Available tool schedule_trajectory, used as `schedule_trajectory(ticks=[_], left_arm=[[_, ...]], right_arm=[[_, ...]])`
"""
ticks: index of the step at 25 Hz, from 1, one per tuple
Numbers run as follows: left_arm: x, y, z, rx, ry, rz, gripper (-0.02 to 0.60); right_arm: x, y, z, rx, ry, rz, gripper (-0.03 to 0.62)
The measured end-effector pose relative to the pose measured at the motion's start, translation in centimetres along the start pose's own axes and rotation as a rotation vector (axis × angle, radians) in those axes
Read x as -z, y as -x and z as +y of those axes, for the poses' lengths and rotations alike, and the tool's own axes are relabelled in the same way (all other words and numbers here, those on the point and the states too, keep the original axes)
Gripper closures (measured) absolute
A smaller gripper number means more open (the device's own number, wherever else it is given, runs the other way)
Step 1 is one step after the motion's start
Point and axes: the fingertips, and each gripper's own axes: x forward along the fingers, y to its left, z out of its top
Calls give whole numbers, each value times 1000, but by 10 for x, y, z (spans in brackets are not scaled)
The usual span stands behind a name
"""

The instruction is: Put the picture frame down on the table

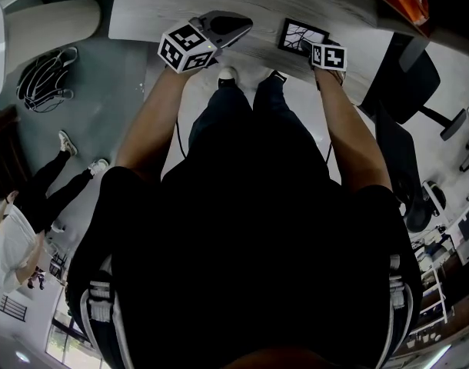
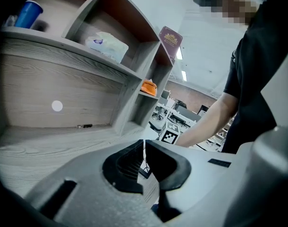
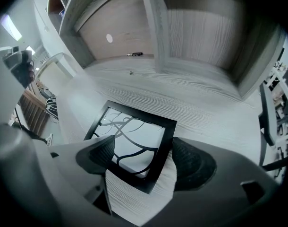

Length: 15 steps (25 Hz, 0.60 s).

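Picture frame (image 3: pixel 134 143): lies flat, glass side up, on the table (image 3: pixel 210 112); just inside the near edge of the tabletop, right of its middle, well clear of the back edge.
Right gripper (image 3: pixel 144 157): jaws wide apart, straddling the frame's near corner; right pad just beside the right rail, left pad over the left rail. No clamping visible, so judged to be holding nothing.
Left gripper (image 2: pixel 144 162): jaws together, nothing between them; hovers over the near edge toward the left side, well apart from the frame.
Task status: frame appears fully supported by the tabletop; put-down judged done or all but done.
Handling, weight: thin black rails and a small pane; probably light.
Handling, stiffness: rigid; no flex expected under a grip.
Handling, fragility: front looks like glass or glossy print; fragile, best kept off the pads.
Handling, slip: smooth lacquered rails, likely slippery against a light pinch.
Grip site: across two opposite rails or on one rail near a corner, never on the pane.
Risk: a pad dragging the near corner on withdrawal could slide the frame toward the near edge.
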Motion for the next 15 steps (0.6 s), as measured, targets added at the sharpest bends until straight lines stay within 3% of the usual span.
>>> schedule_trajectory(ticks=[15], left_arm=[[4, 10, 4, 22, -18, 6, 561]], right_arm=[[-11, 16, 12, 44, 7, -91, 232]])
